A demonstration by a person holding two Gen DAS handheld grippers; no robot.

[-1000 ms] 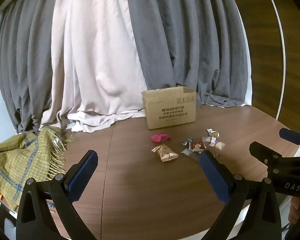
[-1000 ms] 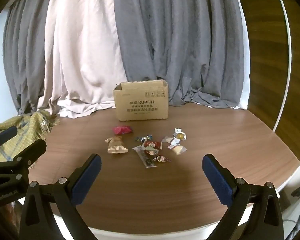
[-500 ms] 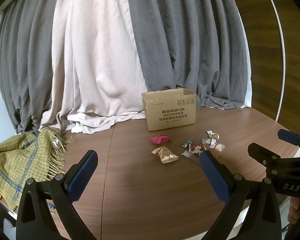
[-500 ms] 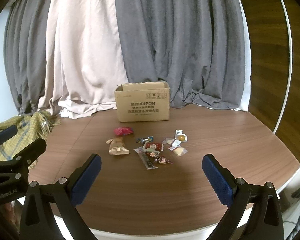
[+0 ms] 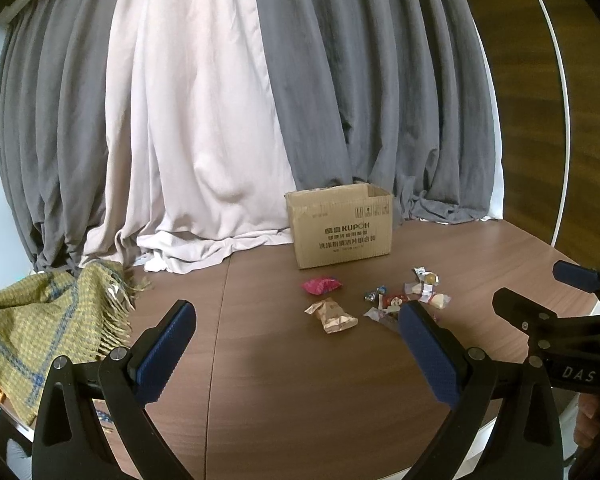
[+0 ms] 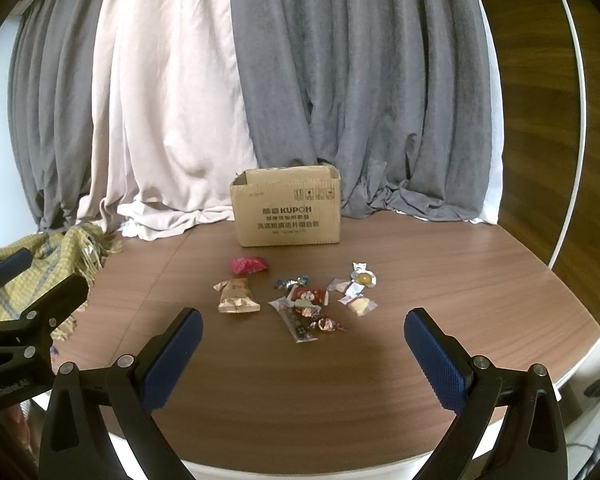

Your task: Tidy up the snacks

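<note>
A round wooden counter point(image 6: 440, 288) stands in front of long grey and cream curtains point(image 6: 320, 80) that pool on its far edge. An open cardboard box point(image 6: 286, 210) with printed lettering sits upright at the back of the counter, just in front of the curtains. Nearer the front, a loose scatter of wrapped snacks point(image 6: 300, 296) lies flat on the wood, apart from the box: a pink packet point(image 6: 247, 265) closest to the box, a crinkled tan packet point(image 6: 236, 297) just in front of it, a red wrapper point(image 6: 309, 296) and small foil sweets point(image 6: 327, 324) in the middle, and pale clear-wrapped pieces point(image 6: 358, 290) to the right. A yellow-green fringed blanket point(image 5: 32, 320) with blue lines is draped over the counter's left side. The left tongs point(image 5: 296, 344) hover low over the front of the counter, spread wide with nothing between their blue pads point(image 5: 166, 348). The right tongs point(image 6: 302, 346) hover beside them, also spread wide and empty, pointing at the snacks. Neither pair touches anything on the counter.
</note>
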